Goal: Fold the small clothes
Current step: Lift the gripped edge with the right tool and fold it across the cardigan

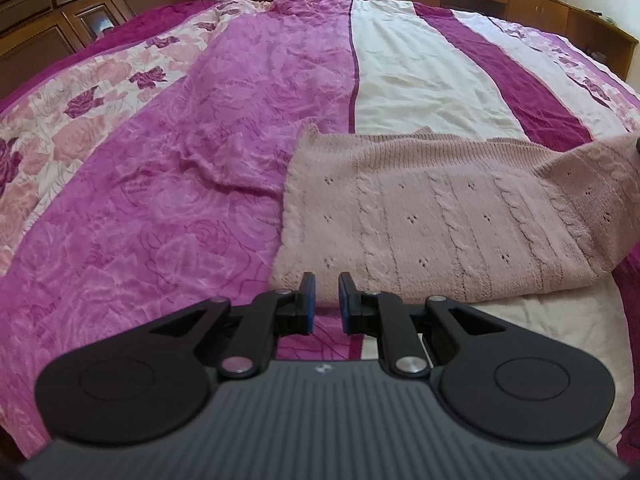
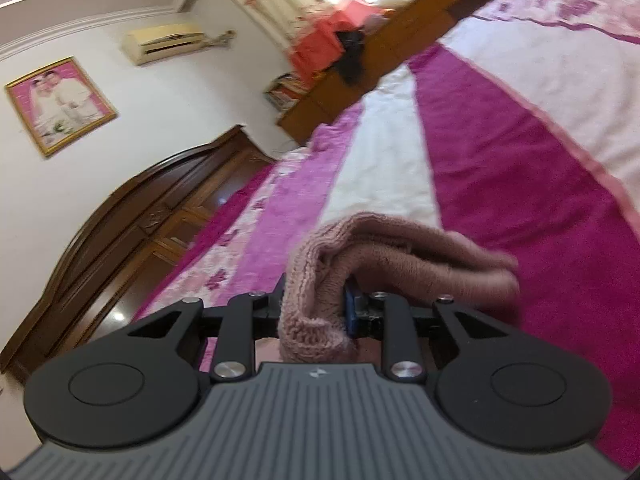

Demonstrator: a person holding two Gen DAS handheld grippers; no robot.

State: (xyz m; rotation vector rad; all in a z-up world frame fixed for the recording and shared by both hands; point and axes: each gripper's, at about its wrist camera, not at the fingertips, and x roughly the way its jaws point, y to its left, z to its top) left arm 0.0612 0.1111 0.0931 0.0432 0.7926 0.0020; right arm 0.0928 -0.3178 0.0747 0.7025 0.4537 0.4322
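The right tool (image 2: pixel 316 312) gripped the sweater (image 1: pixel 440 216) edge, lifted off the bed (image 1: pixel 160 200); the left tool (image 1: pixel 326 300) hung narrowly parted, empty.

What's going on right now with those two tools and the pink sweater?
Left tool open, empty, just short of the sweater's near edge. Right tool shut on a sweater corner, lifted off the bedspread. Nothing in the way.
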